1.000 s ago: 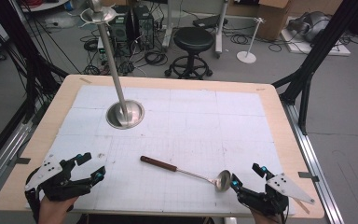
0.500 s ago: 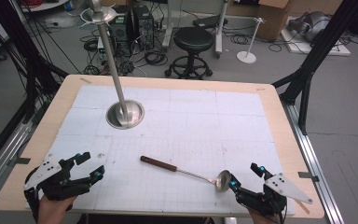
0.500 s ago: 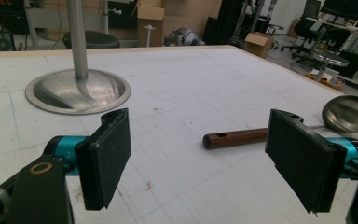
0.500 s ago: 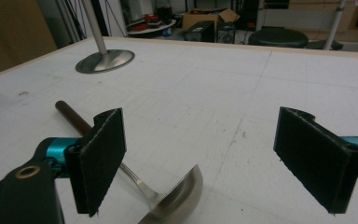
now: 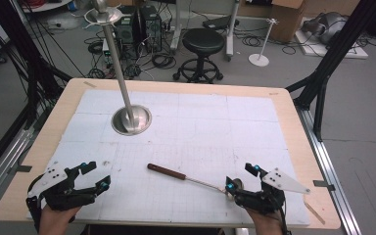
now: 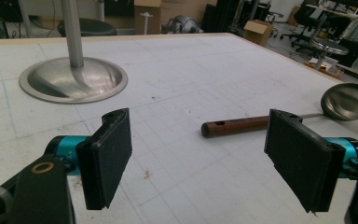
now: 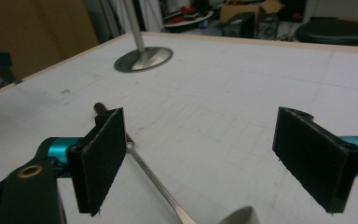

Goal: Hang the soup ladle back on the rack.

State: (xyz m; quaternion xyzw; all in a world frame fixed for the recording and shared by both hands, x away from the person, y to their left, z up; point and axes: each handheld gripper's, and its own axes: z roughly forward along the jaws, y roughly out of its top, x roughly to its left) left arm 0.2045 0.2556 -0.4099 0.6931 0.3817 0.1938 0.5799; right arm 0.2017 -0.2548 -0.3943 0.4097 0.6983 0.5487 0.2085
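A metal ladle (image 5: pixel 192 178) with a brown wooden handle lies flat on the white mat, its bowl (image 5: pixel 235 184) toward the right. My right gripper (image 5: pixel 241 177) is open at the front right, jaws either side of the bowl end; its own view has the thin shaft (image 7: pixel 154 179) running between the jaws and the bowl's rim (image 7: pixel 238 216) at the bottom. My left gripper (image 5: pixel 94 175) is open at the front left, empty, facing the handle (image 6: pixel 235 126) and bowl (image 6: pixel 347 101) farther off. A steel stand (image 5: pixel 131 119) with a tall pole rises at the back left.
The round stand base (image 6: pixel 73 82) sits on the white gridded mat (image 5: pixel 200 127), which covers a wooden table (image 5: pixel 293 117). A black stool (image 5: pixel 202 44), cables and boxes are on the floor beyond the far edge.
My right gripper has crept forward and left toward the ladle's bowl, which now sits at its jaws. The left gripper and ladle stay put.
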